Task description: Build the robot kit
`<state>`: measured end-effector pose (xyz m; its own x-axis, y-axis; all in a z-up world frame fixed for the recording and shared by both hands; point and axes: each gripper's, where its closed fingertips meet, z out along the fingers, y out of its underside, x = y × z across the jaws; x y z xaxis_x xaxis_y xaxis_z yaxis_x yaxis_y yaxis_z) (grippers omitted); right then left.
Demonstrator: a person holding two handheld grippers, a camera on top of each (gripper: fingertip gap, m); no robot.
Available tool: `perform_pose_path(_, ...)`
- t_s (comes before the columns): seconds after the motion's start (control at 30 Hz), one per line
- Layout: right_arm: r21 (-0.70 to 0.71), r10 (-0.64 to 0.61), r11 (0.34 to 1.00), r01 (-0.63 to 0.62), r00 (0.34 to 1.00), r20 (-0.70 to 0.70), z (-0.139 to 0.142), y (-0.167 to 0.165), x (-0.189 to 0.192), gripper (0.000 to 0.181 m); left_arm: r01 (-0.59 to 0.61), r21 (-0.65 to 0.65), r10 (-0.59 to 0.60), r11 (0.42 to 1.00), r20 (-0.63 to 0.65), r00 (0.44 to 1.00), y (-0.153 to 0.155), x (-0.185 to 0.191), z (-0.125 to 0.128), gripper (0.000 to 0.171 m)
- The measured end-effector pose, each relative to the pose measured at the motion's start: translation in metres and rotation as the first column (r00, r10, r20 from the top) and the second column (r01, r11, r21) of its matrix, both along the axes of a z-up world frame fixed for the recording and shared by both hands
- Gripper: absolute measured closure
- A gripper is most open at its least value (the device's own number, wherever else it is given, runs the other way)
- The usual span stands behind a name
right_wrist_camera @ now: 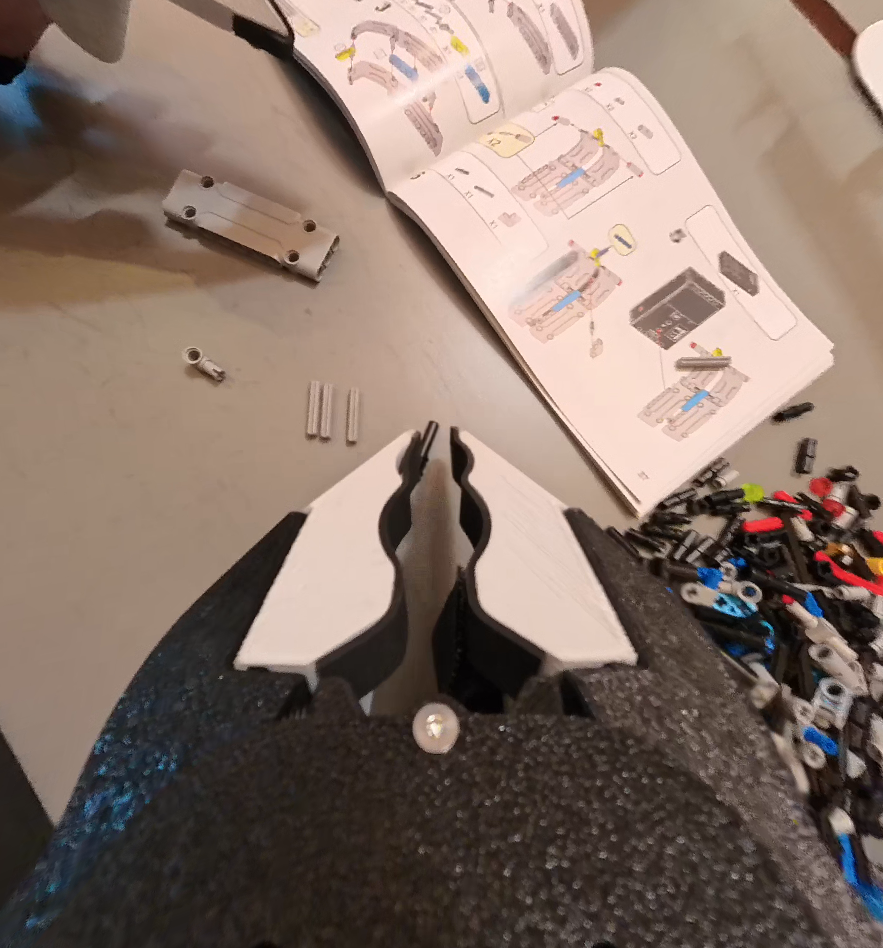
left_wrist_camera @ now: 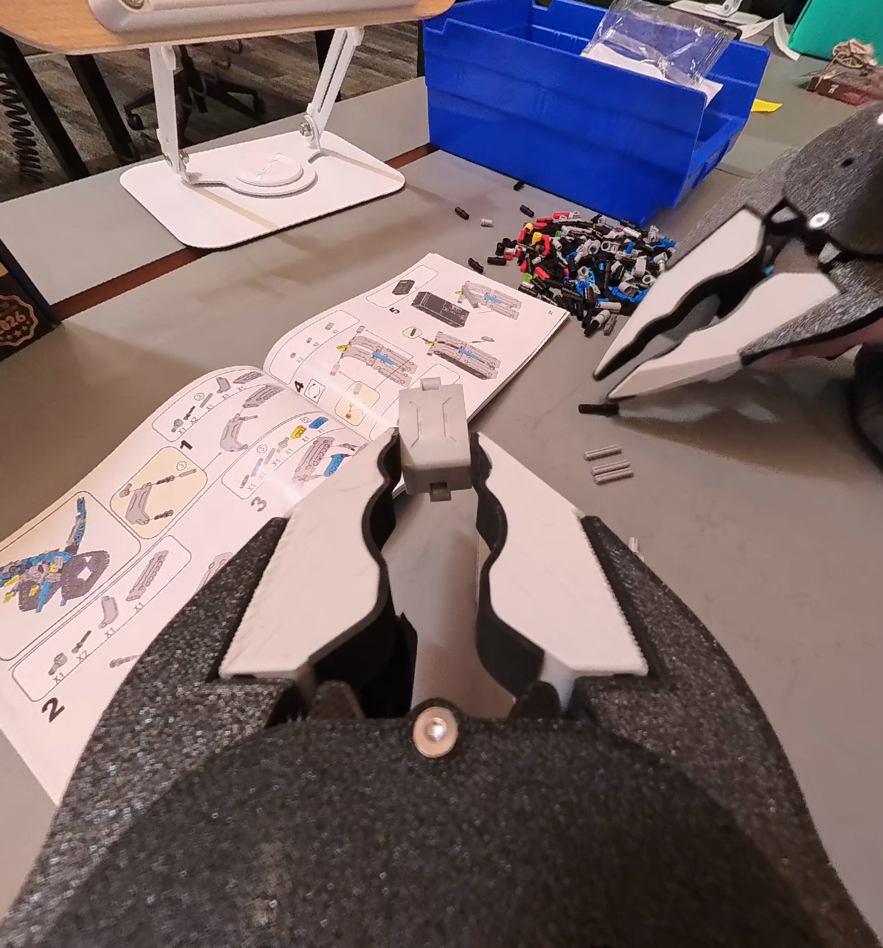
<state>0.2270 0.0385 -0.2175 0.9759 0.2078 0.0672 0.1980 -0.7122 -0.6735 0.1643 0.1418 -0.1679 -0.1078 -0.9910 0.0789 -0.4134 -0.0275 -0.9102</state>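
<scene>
Speckled black housing fills the bottom of my left wrist view, and past it the left gripper (left_wrist_camera: pixel 434 437) is clamped on a grey panel piece (left_wrist_camera: pixel 429 410). It holds the piece clear of the grey table (left_wrist_camera: pixel 736 590), over the near edge of the open instruction booklet (left_wrist_camera: pixel 213 461).

On my other feed the right gripper (right_wrist_camera: pixel 436 436) is down at the tabletop with its fingers almost together. A black pin (right_wrist_camera: pixel 427 436) lies between the tips against one finger, with a thin gap showing on its other side, so I read it as not yet pinched.

Just beside those tips lie three grey axles (right_wrist_camera: pixel 329 416), two touching and one slightly apart. Farther off sit a small grey connector (right_wrist_camera: pixel 203 361) and a second grey panel (right_wrist_camera: pixel 249 231), flat on the table and well apart from both grippers.

A pile of loose building parts (right_wrist_camera: pixel 798 590), black, grey, blue and red, lies to the right of the booklet, unsorted. Behind it stand a blue bin (left_wrist_camera: pixel 557 118) with a clear plastic bag (left_wrist_camera: pixel 654 41) in it and a white stand (left_wrist_camera: pixel 259 190).

No joined-up assembly shows in either view, only single pieces.
</scene>
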Motion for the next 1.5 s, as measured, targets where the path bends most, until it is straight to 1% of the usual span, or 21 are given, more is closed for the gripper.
perform_pose_path(0.07, 0.018, -0.036, 0.999, 0.037, 0.999, -0.007, 0.006, -0.007, 0.006, 0.171, -0.001, -0.001, 0.001, 1.0, 0.003, 1.0, 0.0, 0.0, 0.001, 0.146)
perform_pose_path(0.17, 0.034, -0.102, 0.994, 0.106, 0.991, -0.086, 0.005, -0.01, 0.0, 0.167, -0.002, -0.003, 0.002, 1.0, 0.005, 1.0, 0.0, 0.0, 0.001, 0.146)
perform_pose_path(0.23, 0.052, -0.168, 0.984, 0.171, 0.984, -0.055, -0.002, -0.007, 0.006, 0.167, -0.001, -0.003, 0.001, 1.0, 0.005, 1.0, 0.0, 0.0, 0.001, 0.146)
perform_pose_path(0.37, 0.025, -0.149, 0.988, 0.152, 0.984, -0.094, -0.015, -0.001, 0.0, 0.165, 0.008, 0.004, -0.008, 1.0, 0.007, 1.0, -0.003, 0.0, 0.002, 0.146)
perform_pose_path(0.4, 0.033, -0.143, 0.989, 0.147, 0.983, -0.113, -0.014, 0.001, -0.001, 0.168, 0.01, 0.008, -0.01, 1.0, 0.007, 1.0, -0.003, 0.0, 0.002, 0.146)
perform_pose_path(0.53, 0.051, -0.128, 0.989, 0.136, 0.982, -0.14, -0.015, 0.001, -0.002, 0.171, 0.038, 0.012, -0.038, 0.999, 0.024, 0.999, -0.009, 0.0, 0.005, 0.146)
perform_pose_path(0.57, 0.044, -0.131, 0.989, 0.14, 0.978, -0.164, -0.015, 0.001, -0.002, 0.178, 0.047, 0.016, -0.048, 0.999, 0.032, 0.998, -0.012, 0.0, 0.007, 0.146)
perform_pose_path(0.6, 0.027, -0.138, 0.989, 0.144, 0.975, -0.172, -0.015, 0.001, -0.002, 0.178, 0.058, 0.023, -0.059, 0.998, 0.039, 0.998, -0.014, 0.0, 0.008, 0.146)
perform_pose_path(0.67, 0.012, -0.133, 0.991, 0.135, 0.982, -0.135, -0.014, 0.003, -0.002, 0.178, 0.087, 0.042, -0.09, 0.995, 0.057, 0.994, -0.021, 0.0, 0.012, 0.146)
perform_pose_path(0.73, 0.057, -0.113, 0.991, 0.12, 0.987, -0.113, -0.002, 0.009, -0.01, 0.178, 0.117, 0.076, -0.123, 0.99, 0.074, 0.99, -0.028, 0.0, 0.015, 0.146)
perform_pose_path(0.8, 0.179, -0.081, 0.977, 0.112, 0.982, -0.172, 0.031, 0.021, -0.03, 0.178, 0.142, 0.129, -0.154, 0.981, 0.088, 0.984, -0.035, -0.001, 0.016, 0.146)
perform_pose_path(0.87, 0.29, -0.046, 0.947, 0.142, 0.948, -0.316, 0.062, 0.033, -0.052, 0.179, 0.15, 0.195, -0.173, 0.969, 0.106, 0.979, -0.04, -0.001, 0.019, 0.146)
perform_pose_path(0.9, 0.305, -0.04, 0.937, 0.173, 0.917, -0.398, 0.069, 0.037, -0.06, 0.179, 0.154, 0.223, -0.182, 0.963, 0.115, 0.977, -0.042, -0.001, 0.021, 0.146)
perform_pose_path(0.97, 0.286, -0.059, 0.93, 0.232, 0.86, -0.507, 0.066, 0.043, -0.065, 0.179, 0.15, 0.254, -0.188, 0.955, 0.13, 0.974, -0.044, -0.001, 0.023, 0.146)
perform_pose_path(1.03, 0.288, -0.057, 0.915, 0.281, 0.799, -0.599, 0.069, 0.045, -0.064, 0.179, 0.155, 0.251, -0.192, 0.955, 0.127, 0.973, -0.045, -0.001, 0.022, 0.146)
perform_pose_path(1.07, 0.303, -0.053, 0.905, 0.3, 0.784, -0.619, 0.074, 0.045, -0.06, 0.179, 0.152, 0.26, -0.189, 0.954, 0.125, 0.974, -0.044, -0.001, 0.022, 0.146)
perform_pose_path(1.13, 0.322, -0.058, 0.891, 0.32, 0.784, -0.619, 0.078, 0.042, -0.053, 0.179, 0.154, 0.266, -0.191, 0.952, 0.121, 0.974, -0.044, -0.001, 0.02, 0.146)
perform_pose_path(1.3, 0.314, -0.007, 0.9, 0.303, 0.729, -0.684, 0.08, 0.042, -0.058, 0.179, 0.195, 0.266, -0.238, 0.944, 0.139, 0.961, -0.053, -0.002, 0.023, 0.146)
perform_pose_path(1.33, 0.308, -0.001, 0.9, 0.307, 0.71, -0.704, 0.08, 0.042, -0.058, 0.179, 0.204, 0.265, -0.248, 0.942, 0.147, 0.957, -0.056, -0.003, 0.024, 0.146)
perform_pose_path(1.47, 0.296, 0.06, 0.902, 0.315, 0.588, -0.807, 0.087, 0.04, -0.06, 0.178, 0.203, 0.295, -0.262, 0.934, 0.174, 0.949, -0.058, -0.004, 0.029, 0.146)
perform_pose_path(1.5, 0.289, 0.063, 0.906, 0.31, 0.575, -0.815, 0.086, 0.039, -0.061, 0.178, 0.203, 0.31, -0.265, 0.929, 0.173, 0.949, -0.058, -0.004, 0.028, 0.146)
